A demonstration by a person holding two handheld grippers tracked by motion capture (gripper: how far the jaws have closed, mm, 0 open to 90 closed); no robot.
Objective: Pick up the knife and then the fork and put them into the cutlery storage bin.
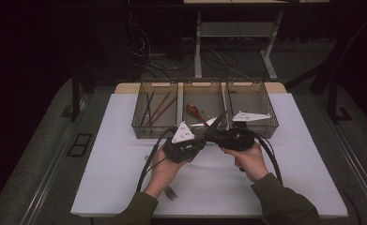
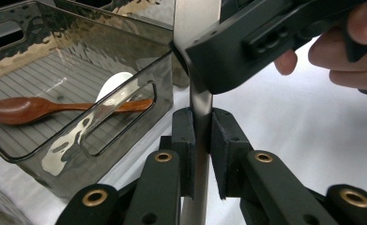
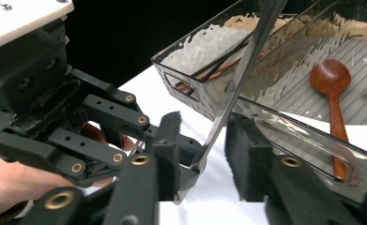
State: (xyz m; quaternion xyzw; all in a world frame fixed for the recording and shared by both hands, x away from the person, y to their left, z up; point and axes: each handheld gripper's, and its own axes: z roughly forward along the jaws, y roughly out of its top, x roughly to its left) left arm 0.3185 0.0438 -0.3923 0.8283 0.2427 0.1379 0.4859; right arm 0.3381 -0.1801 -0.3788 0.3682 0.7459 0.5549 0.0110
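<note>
At the centre of the high view, a knife (image 1: 217,121) is held between both grippers, in front of the trays (image 1: 204,127). The left gripper (image 2: 201,136) is clamped on the knife (image 2: 197,101), low in its own view. The right gripper (image 3: 203,150) is set around the blade (image 3: 240,79), its pads apart and not pressing. A wooden spoon (image 2: 35,108) lies in the middle tray.

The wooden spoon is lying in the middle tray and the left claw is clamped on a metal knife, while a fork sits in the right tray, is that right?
Not quite. The fork lies on the white table near the person's left wrist, as the high view shows, not in the right tray. The rest holds: the wooden spoon lies in the middle tray, and the left claw is clamped on the metal knife.
</note>
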